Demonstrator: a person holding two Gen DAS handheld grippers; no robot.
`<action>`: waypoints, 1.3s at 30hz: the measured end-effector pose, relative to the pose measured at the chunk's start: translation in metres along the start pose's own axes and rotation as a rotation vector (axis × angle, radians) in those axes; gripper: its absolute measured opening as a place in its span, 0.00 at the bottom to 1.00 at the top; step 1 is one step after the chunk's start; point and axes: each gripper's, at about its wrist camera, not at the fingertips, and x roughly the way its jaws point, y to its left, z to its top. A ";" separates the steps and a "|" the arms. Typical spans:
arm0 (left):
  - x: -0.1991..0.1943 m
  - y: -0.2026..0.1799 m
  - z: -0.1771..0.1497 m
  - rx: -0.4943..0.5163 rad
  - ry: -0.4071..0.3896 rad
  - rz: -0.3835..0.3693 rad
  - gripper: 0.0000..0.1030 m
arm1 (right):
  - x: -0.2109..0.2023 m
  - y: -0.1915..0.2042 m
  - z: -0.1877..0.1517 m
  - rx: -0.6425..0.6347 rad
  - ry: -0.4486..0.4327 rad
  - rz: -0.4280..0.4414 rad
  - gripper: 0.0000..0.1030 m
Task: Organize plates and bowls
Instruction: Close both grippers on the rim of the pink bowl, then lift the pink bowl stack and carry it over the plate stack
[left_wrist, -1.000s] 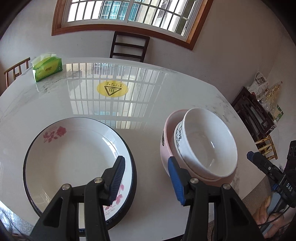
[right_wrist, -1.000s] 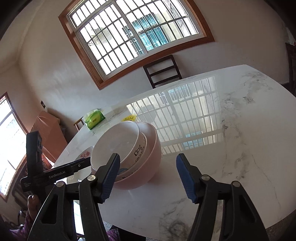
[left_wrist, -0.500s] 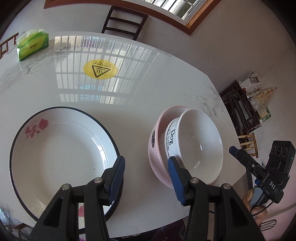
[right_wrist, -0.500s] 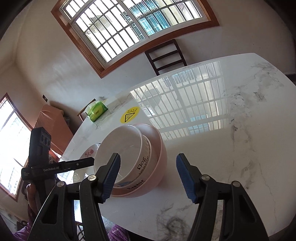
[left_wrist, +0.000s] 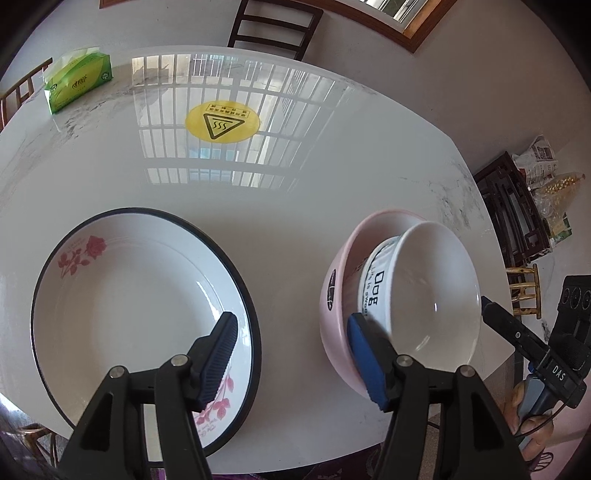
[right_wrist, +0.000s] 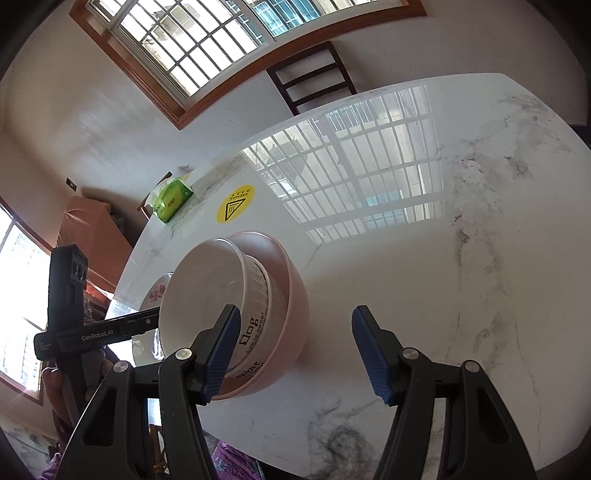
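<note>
While the white bowl (left_wrist: 432, 291) sat tilted inside the pink bowl (left_wrist: 334, 295) beside the plate (left_wrist: 125, 291) on the table (left_wrist: 332, 166), the left tool (left_wrist: 291, 354), jaws just widened, and the right tool (right_wrist: 295, 350) both gaped, holding nothing.

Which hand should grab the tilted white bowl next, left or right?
Probably the left. The left tongs are open, have just been opening wider, nothing between them, and one pad sits right beside the white bowl in the pink bowl. The right tongs look further away.
</note>
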 end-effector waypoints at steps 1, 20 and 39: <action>0.001 0.000 0.000 0.001 0.008 -0.006 0.61 | 0.003 0.000 0.002 -0.001 0.019 0.008 0.58; 0.008 -0.004 0.005 -0.040 0.057 -0.081 0.31 | 0.013 -0.009 0.014 0.022 0.157 -0.014 0.33; 0.005 -0.016 0.002 -0.072 -0.001 -0.060 0.10 | 0.042 -0.005 0.024 -0.018 0.293 -0.069 0.11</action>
